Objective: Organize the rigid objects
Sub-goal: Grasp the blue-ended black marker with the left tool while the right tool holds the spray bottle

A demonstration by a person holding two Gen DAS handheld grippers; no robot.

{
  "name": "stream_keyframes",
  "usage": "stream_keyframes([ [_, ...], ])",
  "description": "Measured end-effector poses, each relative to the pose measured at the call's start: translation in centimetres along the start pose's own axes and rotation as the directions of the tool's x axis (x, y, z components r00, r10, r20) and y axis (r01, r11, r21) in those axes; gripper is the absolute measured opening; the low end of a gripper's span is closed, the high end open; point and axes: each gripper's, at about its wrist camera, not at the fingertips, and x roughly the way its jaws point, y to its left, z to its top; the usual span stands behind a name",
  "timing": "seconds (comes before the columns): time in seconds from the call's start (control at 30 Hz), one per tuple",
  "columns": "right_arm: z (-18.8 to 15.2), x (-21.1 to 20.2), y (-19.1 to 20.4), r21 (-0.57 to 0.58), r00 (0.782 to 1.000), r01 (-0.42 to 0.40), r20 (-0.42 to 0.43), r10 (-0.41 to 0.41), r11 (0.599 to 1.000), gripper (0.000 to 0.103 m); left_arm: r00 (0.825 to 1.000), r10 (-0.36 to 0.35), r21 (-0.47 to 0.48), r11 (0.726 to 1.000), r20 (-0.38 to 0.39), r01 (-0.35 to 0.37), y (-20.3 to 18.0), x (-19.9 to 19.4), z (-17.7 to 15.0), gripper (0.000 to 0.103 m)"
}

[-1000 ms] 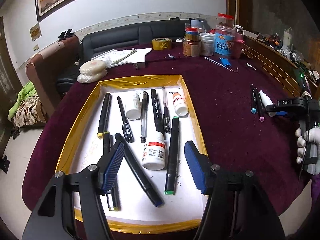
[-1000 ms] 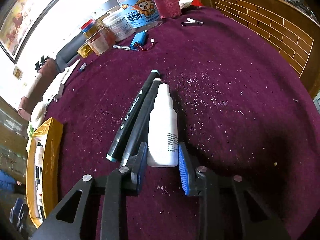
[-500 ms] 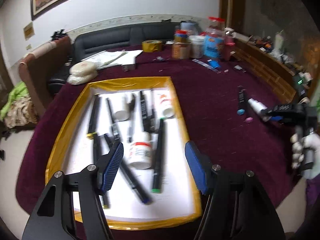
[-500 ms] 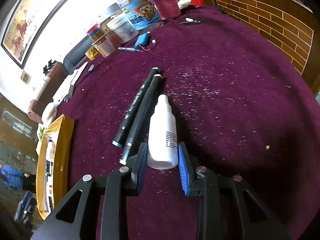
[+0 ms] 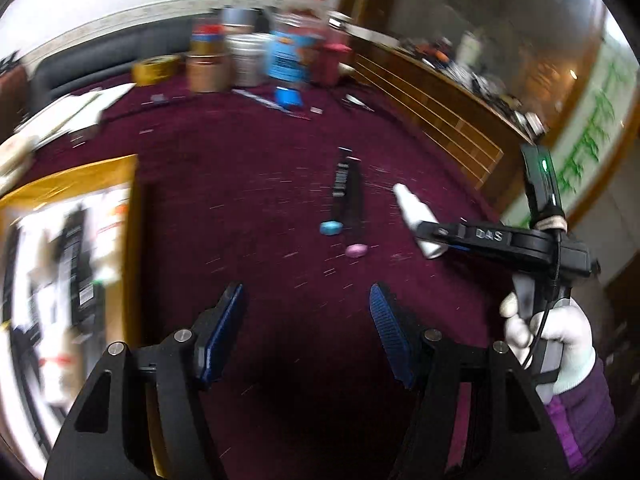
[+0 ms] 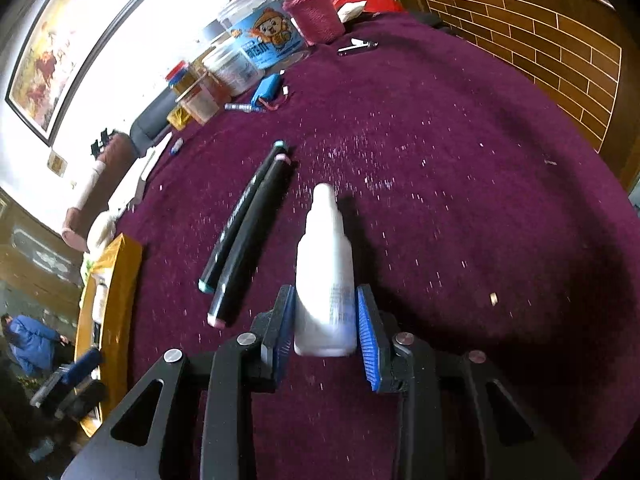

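A: While the right gripper (image 6: 325,330) sits low over the purple tablecloth (image 6: 460,220), look between its blue pads (image 6: 367,336): the white dropper bottle (image 6: 326,276) lies there, base toward the camera, nozzle pointing away.

B: And those jaws are easing apart as we speak. The bottle sits between them, but the right pad shows a sliver of gap, so I'd say the squeeze is coming off rather than going on.

A: It looks laid down beside the two black markers (image 6: 248,232), which lie side by side just to its left, all roughly parallel. My guess is that's the sorting idea: bottle next to pens, in a tidy row.

B: Over on the other side, the left gripper (image 5: 306,332) stands wide open with nothing in it, only cloth showing between the pads.

A: From that view you can see the right hand (image 5: 552,340) in its white glove gripping the handle, with the bottle (image 5: 416,216) poking out past the tool's tip, near the markers' blue and pink caps.

B: The gold-rimmed tray (image 5: 72,176) sits at the left edge, blurred, holding more pens and bottles. The left tongs point toward the loose markers, perhaps lining up for one of them.

A: Too blurry to say which.
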Motion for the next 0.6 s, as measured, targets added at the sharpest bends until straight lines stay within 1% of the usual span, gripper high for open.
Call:
stream_keyframes([
  [0.07, 0.4, 0.3, -0.3, 0.017, 0.999, -0.033, 0.023, 0.032, 0.999, 0.031, 1.000, -0.016, 0.050, 0.999, -0.024, 0.018, -2.2, 2.4, 1.1, 0.063],
  [0.13, 0.7, 0.5, -1.0, 0.036, 0.995, -0.082, 0.055, 0.080, 0.996, 0.031, 0.999, -0.011, 0.087, 0.996, -0.041, 0.014, -3.8, 4.2, 2.1, 0.063],
  [0.17, 0.6, 0.5, -1.2, 0.039, 0.993, -0.098, 0.065, 0.096, 0.994, 0.031, 0.999, -0.011, 0.104, 0.994, -0.042, 0.016, -4.3, 4.9, 2.6, 0.063],
  [0.2, 0.5, 0.5, -1.6, 0.046, 0.989, -0.131, 0.082, 0.127, 0.990, 0.031, 0.999, -0.003, 0.133, 0.991, -0.039, 0.008, -5.0, 5.8, 3.4, 0.063],
  [0.27, 0.5, 0.4, -2.0, 0.063, 0.984, -0.164, 0.082, 0.158, 0.985, 0.032, 0.999, 0.018, 0.167, 0.986, -0.034, -0.012, -5.6, 6.9, 4.4, 0.062],
  [0.3, 0.5, 0.4, -2.1, 0.065, 0.982, -0.173, 0.082, 0.167, 0.983, 0.034, 0.999, 0.015, 0.175, 0.984, -0.036, -0.008, -5.8, 7.6, 5.1, 0.062],
  [0.37, 0.5, 0.4, -2.1, 0.063, 0.979, -0.193, 0.083, 0.187, 0.979, 0.038, 0.999, 0.002, 0.163, 0.987, -0.039, 0.004, -5.4, 8.8, 6.2, 0.062],
  [0.4, 0.5, 0.4, -2.1, 0.057, 0.977, -0.199, 0.084, 0.194, 0.978, 0.040, 0.999, 0.014, 0.160, 0.987, -0.038, -0.008, -5.1, 9.3, 6.6, 0.062],
  [0.47, 0.4, 0.4, -1.9, 0.046, 0.975, -0.208, 0.084, 0.204, 0.977, 0.044, 0.998, 0.031, 0.173, 0.985, -0.048, -0.023, -4.8, 10.5, 7.1, 0.057],
  [0.53, 0.4, 0.5, -1.9, 0.043, 0.974, -0.213, 0.084, 0.208, 0.976, 0.045, 0.997, 0.050, 0.192, 0.981, -0.058, -0.038, -4.5, 11.3, 7.0, 0.044],
  [0.57, 0.4, 0.5, -1.9, 0.045, 0.974, -0.216, 0.084, 0.212, 0.975, 0.045, 0.995, 0.068, 0.204, 0.977, -0.066, -0.054, -4.4, 11.9, 6.9, 0.043],
  [0.6, 0.4, 0.5, -1.9, 0.048, 0.973, -0.221, 0.084, 0.216, 0.974, 0.045, 0.994, 0.071, 0.207, 0.977, -0.079, -0.053, -4.3, 12.2, 6.7, 0.042],
])
